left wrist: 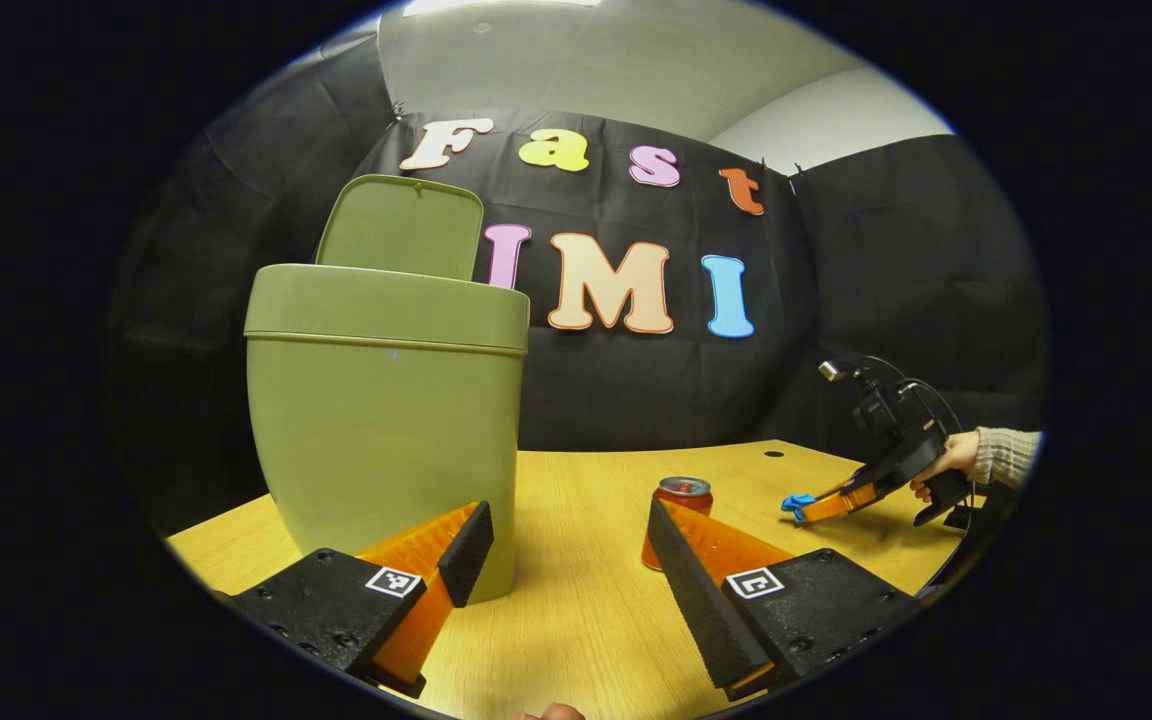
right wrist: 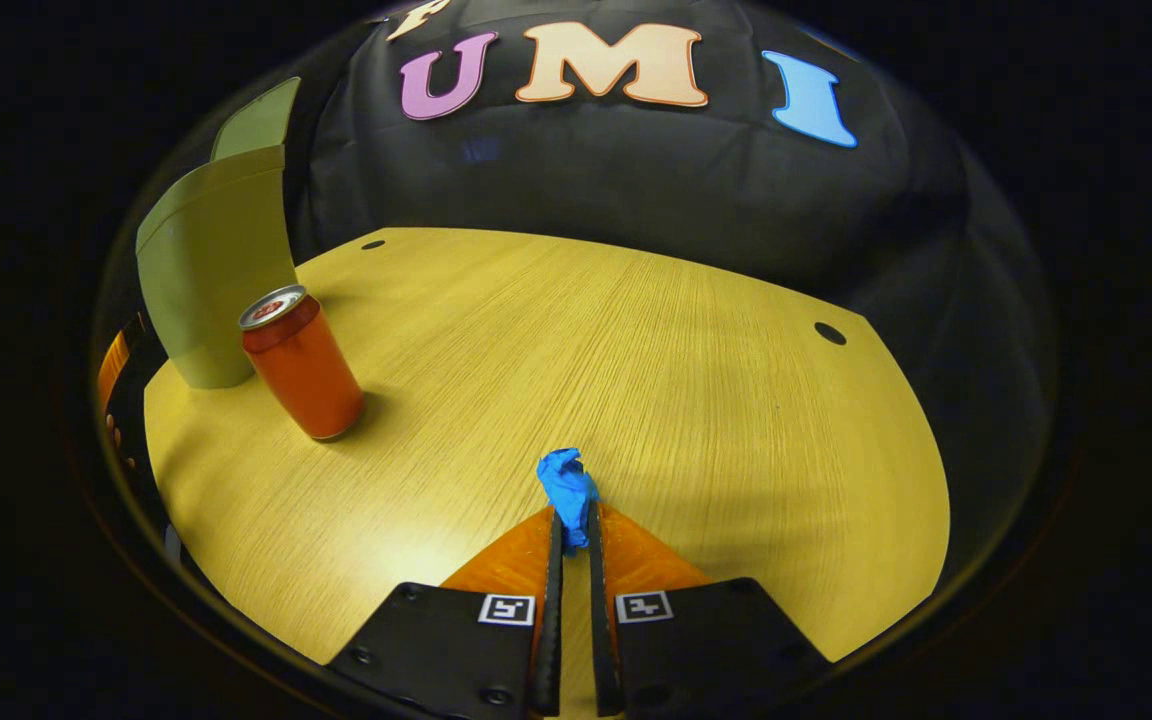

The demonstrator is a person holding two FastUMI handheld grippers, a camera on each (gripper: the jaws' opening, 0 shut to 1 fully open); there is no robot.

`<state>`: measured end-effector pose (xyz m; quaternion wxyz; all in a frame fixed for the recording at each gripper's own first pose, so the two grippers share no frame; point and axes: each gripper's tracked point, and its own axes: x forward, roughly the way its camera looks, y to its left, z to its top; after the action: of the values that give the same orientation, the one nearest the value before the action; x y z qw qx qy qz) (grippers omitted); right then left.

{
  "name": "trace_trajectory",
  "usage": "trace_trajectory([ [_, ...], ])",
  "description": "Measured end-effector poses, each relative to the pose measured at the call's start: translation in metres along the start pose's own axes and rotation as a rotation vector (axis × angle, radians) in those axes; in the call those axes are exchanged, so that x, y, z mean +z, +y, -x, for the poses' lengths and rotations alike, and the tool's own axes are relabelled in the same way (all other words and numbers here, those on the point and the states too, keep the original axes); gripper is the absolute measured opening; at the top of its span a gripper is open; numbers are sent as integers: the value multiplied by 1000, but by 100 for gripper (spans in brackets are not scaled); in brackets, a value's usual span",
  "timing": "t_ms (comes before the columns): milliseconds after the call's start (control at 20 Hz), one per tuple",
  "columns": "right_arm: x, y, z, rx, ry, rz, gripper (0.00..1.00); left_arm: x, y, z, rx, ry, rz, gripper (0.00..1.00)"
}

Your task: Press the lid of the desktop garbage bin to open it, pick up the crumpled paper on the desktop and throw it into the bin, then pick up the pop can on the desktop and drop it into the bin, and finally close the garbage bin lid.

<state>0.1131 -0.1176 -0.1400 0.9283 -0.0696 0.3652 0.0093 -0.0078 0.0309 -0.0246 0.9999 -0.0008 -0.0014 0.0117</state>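
Black cloth walls back a wooden table (right wrist: pixel 696 360) with small dark holes near its far edge. On it stands a green bin (left wrist: pixel 386 440), its lid (left wrist: pixel 401 225) tipped up at the back so the top is open. In the right gripper view the bin (right wrist: pixel 211 270) sits at the far left of the table.

A red can (right wrist: pixel 301 365) stands upright just beside the bin, on the side nearer the camera, with its silver top up. In the left gripper view the can (left wrist: pixel 681 500) shows between the fingers' tips, partly hidden behind the right-hand finger, to the right of the bin.

The left gripper (left wrist: pixel 566 545) has its 2 fingers spread wide with nothing between them, held low over the table just in front of the bin; the left-hand finger overlaps the bin's lower corner in the picture, though contact cannot be told.

The right gripper (right wrist: pixel 571 530) has its jaws clenched on a blue crumpled paper (right wrist: pixel 566 490), which sticks out past the fingertips above the table. In the left gripper view that gripper (left wrist: pixel 821 503) is at the far right, well apart from the can, held by a hand (left wrist: pixel 941 462) in a knit sleeve (left wrist: pixel 1006 455), with the paper (left wrist: pixel 796 505) at its tip pointing toward the can.
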Motion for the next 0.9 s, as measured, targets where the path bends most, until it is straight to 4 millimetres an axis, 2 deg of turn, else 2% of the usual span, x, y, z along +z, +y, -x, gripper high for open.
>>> trace_trajectory([
  [150,16,4,15,-4,-37,23,15,-3,-5,0,-12,13,1,95],
  [450,74,18,49,-1,-158,72,15,-5,-9,0,-28,24,-5,95],
  [700,132,46,78,7,-255,147,15,-9,-8,2,-33,34,0,95],
  [850,168,72,96,25,-312,184,15,-13,-4,3,-20,46,1,93],
  [900,179,81,100,37,-326,192,15,-13,-1,4,-17,47,4,95],
])
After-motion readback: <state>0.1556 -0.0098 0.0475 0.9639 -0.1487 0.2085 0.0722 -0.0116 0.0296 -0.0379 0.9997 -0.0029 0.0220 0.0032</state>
